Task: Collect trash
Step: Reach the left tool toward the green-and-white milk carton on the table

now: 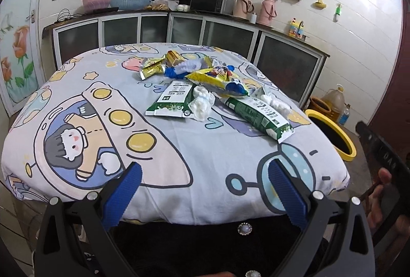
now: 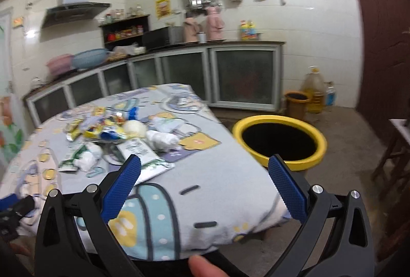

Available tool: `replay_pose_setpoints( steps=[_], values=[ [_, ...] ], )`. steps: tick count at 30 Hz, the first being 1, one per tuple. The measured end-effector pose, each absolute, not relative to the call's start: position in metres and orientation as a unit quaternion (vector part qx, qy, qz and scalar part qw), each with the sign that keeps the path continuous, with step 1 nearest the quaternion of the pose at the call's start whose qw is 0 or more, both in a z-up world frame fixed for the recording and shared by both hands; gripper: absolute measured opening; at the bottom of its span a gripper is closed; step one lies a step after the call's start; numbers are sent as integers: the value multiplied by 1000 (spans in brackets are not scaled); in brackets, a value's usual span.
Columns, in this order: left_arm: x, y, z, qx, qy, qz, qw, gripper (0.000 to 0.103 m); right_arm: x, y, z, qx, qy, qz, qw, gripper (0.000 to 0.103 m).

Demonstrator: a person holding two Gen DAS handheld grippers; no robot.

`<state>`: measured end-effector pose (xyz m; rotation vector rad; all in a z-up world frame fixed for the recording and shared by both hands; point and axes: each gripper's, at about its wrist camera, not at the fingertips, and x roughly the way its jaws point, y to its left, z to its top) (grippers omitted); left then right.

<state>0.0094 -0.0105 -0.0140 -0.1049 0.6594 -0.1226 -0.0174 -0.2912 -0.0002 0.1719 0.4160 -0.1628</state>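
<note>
Nothing collected yet: left claw (image 1: 205, 169) and right claw (image 2: 205, 166) both wide open, empty, at counter (image 1: 179, 149) near edge; trash pile (image 1: 212, 87) sits toward far edge, yellow bin (image 2: 280, 141) off right edge.

We see the wrappers (image 1: 205, 87) heaped on the table (image 1: 192, 149) at the frame's centre. The bin (image 1: 333, 133) stands on the floor at the table's right; the kitchen cabinets (image 1: 179, 28) run behind, across the upper frame.

Two pink flasks (image 1: 255, 8) stand on the counter's (image 1: 282, 32) right end; oil jug (image 1: 334, 101) on the floor.
</note>
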Motion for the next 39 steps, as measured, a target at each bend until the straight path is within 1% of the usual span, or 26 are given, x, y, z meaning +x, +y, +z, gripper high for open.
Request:
replay_pose_setpoints(
  steps=[5, 9, 11, 13, 18, 21, 24, 27, 30, 35, 39],
  values=[
    [9, -8, -16, -69, 316, -90, 942, 95, 0, -294, -5, 71, 255, -25, 964, 95],
    [15, -2, -20, -97, 317, -128, 935, 95, 2, -300, -10, 100, 254, 0, 962, 95],
    [22, -1, -24, -101, 328, -129, 930, 95, 5, -304, -12, 124, 258, 25, 958, 95],
    [28, 0, -28, -97, 335, -134, 927, 95, 11, -305, -13, 124, 264, 37, 956, 95],
    [61, 14, -32, -79, 358, -114, 924, 95, 29, -297, -14, 73, 281, 61, 955, 95],
    [86, 26, -33, -64, 372, -109, 920, 95, 43, -292, -15, 71, 306, 105, 943, 95],
    [107, 29, -30, -28, 379, -116, 918, 95, 59, -278, -19, 41, 343, 150, 927, 95],
    [128, 26, -31, 9, 389, -127, 912, 95, 70, -267, -22, 23, 348, 175, 921, 95],
    [154, 29, -38, -3, 421, -157, 893, 95, 88, -261, -26, 18, 363, 190, 912, 95],
    [186, 32, -49, -4, 442, -179, 879, 95, 115, -258, -35, 16, 383, 195, 903, 95],
    [200, 22, -61, 39, 460, -201, 864, 95, 129, -252, -40, 1, 394, 196, 898, 95]
  ],
)
